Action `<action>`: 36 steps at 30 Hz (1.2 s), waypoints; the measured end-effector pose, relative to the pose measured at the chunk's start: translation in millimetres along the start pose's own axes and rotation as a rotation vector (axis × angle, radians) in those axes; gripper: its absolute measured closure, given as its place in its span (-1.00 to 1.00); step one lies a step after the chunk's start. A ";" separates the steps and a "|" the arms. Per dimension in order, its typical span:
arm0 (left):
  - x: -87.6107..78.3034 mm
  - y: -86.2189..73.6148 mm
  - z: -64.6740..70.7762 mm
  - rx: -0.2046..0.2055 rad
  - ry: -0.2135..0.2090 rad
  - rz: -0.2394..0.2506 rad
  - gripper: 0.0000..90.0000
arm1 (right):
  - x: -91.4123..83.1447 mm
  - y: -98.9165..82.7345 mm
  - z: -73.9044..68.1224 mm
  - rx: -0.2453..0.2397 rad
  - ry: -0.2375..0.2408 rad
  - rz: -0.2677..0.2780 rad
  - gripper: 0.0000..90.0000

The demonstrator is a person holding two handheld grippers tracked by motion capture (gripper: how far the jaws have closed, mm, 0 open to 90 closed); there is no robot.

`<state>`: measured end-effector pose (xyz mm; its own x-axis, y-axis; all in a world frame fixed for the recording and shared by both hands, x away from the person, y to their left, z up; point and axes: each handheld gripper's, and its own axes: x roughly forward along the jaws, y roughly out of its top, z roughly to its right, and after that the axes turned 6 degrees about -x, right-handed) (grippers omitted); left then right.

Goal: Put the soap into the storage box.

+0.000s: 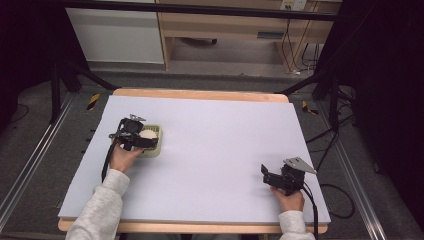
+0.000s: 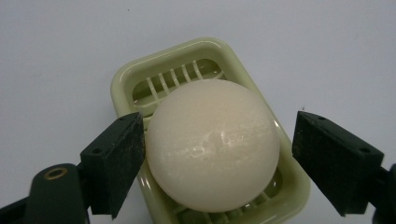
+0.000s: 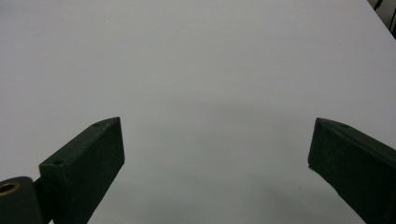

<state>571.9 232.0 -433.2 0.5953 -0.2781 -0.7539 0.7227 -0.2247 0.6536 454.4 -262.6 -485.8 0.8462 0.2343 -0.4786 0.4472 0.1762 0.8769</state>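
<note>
Round bar of soap [image 2: 212, 147], cream-white, domed, sitting in a pale green soap dish [image 2: 140, 77] with a slotted floor. Dish lies on the left half of the table [image 1: 215, 145], well away from the edges.

Soap looks glossy with faint streaks on top, probably damp or waxy, so likely slick under hard pads. Firm, moderately light, would dent or scuff rather than break. Best hold: across its widest part, low on the sides, pads square to the curve; a grip too high on the dome would likely squirt it out.

No real long axis to the soap; it is near circular from above. The dish is the oblong one, its long side running away from the left gripper and slanting to the right in the left gripper view.

Left gripper [image 2: 217, 156]: jaws apart, straddling the soap. Left pad looks to be touching or just off the soap's side, hard to tell at this angle; right pad stands clear with a gap. Nothing gripped yet.

Right gripper [image 1: 272, 176]: jaws wide apart, holding nothing, resting over bare table near the right front corner, well apart from the dish.
</note>
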 end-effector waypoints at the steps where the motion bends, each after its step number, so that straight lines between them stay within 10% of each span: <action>1: -1.1 -0.3 0.0 0.001 -0.001 0.002 -0.64 | 0.1 0.0 0.2 0.001 0.002 -0.001 -0.91; 27: -52.7 -57.4 9.7 0.033 -0.038 0.133 -0.75 | -1.1 -0.4 0.1 0.006 -0.004 0.009 -0.92; 36: -57.1 -94.6 -4.6 -0.017 -0.034 0.153 -0.78 | -0.7 -0.3 0.5 0.010 -0.004 0.005 -0.92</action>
<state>471.2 273.5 -452.3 0.6866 -0.3393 -0.6429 0.6308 -0.1616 0.7589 453.8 -263.2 -485.7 0.8496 0.2313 -0.4741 0.4458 0.1659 0.8797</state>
